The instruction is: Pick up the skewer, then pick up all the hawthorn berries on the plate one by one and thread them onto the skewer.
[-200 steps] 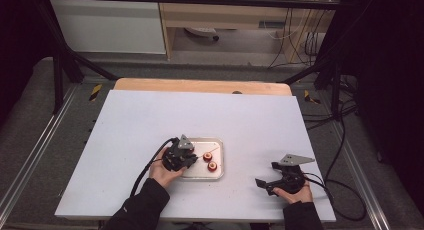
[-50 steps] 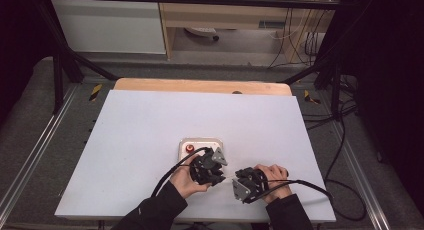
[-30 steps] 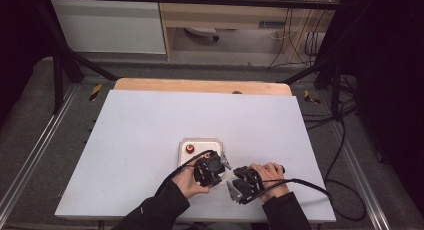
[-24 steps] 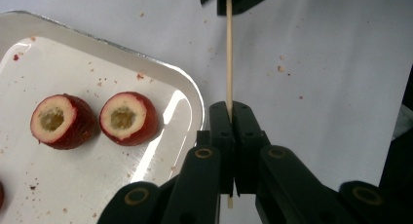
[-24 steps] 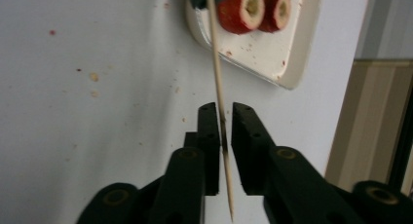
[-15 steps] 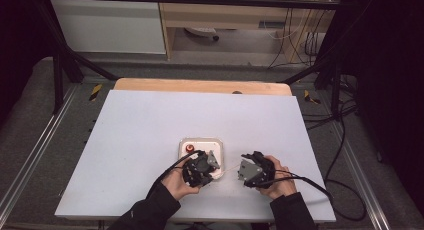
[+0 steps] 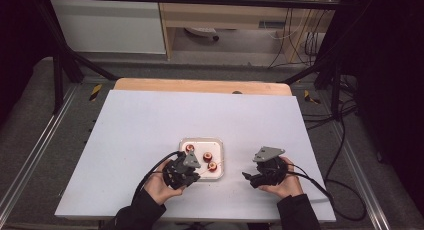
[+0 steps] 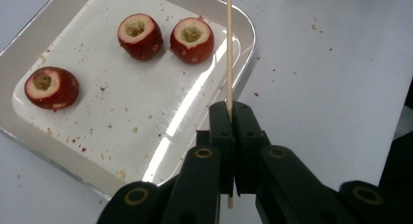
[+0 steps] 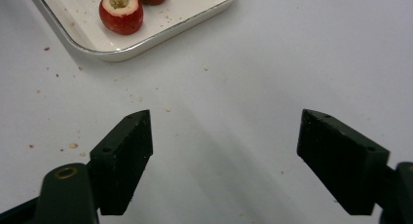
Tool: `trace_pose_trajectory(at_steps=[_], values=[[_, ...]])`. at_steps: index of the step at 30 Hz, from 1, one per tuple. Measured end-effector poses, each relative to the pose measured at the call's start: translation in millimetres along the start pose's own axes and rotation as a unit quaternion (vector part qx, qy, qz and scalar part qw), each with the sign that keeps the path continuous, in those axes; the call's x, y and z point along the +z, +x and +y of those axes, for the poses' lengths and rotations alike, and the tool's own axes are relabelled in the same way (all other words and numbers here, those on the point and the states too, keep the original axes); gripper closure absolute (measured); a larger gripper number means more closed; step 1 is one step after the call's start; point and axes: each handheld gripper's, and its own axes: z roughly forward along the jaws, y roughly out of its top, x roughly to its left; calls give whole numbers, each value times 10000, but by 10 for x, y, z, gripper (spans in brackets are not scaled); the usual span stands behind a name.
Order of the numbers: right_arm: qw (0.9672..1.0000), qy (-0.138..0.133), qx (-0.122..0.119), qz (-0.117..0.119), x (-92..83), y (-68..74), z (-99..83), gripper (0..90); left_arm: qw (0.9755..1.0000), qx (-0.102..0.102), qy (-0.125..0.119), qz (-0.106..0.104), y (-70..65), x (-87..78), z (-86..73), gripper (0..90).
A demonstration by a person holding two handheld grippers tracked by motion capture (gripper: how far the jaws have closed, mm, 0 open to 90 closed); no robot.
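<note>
Left gripper clamped on thin wooden skewer, skewer upright at centre frame over right rim of white tray, three cored red fruits upper left, right gripper jaws just opening, wide, nothing between, lower frame above white table

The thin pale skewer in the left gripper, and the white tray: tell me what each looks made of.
The thin pale skewer looks like bamboo or wood: straw-coloured, matt, straight, clamped between the left gripper jaws. The white rounded-corner tray looks like glazed ceramic or enamelled metal; which cannot be told. Its glossy surface shows a bright streak, and its rim is darker.
</note>
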Motion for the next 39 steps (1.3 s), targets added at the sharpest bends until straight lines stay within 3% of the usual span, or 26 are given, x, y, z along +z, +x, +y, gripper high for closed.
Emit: trace_pose_trajectory(at_steps=[1,4,15,26,32,39], values=[[9998,74,176,-9,10,-2,-5,145,10000,-26,-43,20,5,-12,-26,883],[9996,120,270,36,23,5,-6,124,9997,-127,-190,78,24,-46,-105,883],[9946,-33,971,363,27,22,54,40,9955,-538,-760,171,118,-183,-365,883],[9938,98,1037,390,60,81,285,36,9899,-875,-1051,364,198,-248,-642,882],[9918,49,1155,536,105,134,413,36,9868,-1064,-1157,394,258,-283,-760,882],[9914,106,1172,569,169,200,584,49,9847,-1101,-1279,428,289,-324,-852,882]])
